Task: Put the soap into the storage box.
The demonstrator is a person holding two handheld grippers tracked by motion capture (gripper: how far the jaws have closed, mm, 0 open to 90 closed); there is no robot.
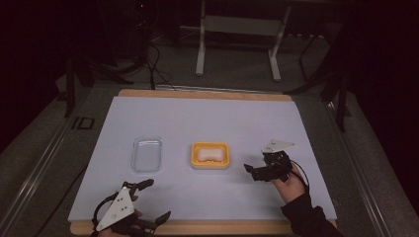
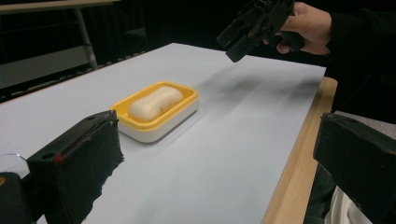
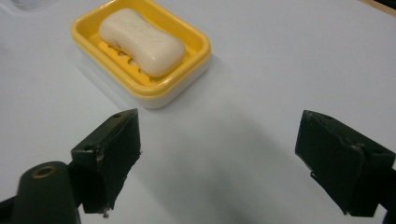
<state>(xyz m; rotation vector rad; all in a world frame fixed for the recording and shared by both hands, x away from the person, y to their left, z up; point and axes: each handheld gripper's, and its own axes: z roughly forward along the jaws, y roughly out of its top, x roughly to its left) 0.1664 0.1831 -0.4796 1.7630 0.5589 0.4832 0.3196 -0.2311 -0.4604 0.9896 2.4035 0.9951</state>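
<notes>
Probably a lab — dark room, paper-covered table (image 1: 197, 123), cables (image 1: 155, 64) on the floor.

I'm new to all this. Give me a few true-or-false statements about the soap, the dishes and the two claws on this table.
1. The soap bar lies in the yellow soap dish. True.
2. The right claw is shut on the soap. False: it is open, holding nothing.
3. The clear lid covers the dish. False: it lies apart, on the white sheet.
4. The left claw is open. True.
</notes>
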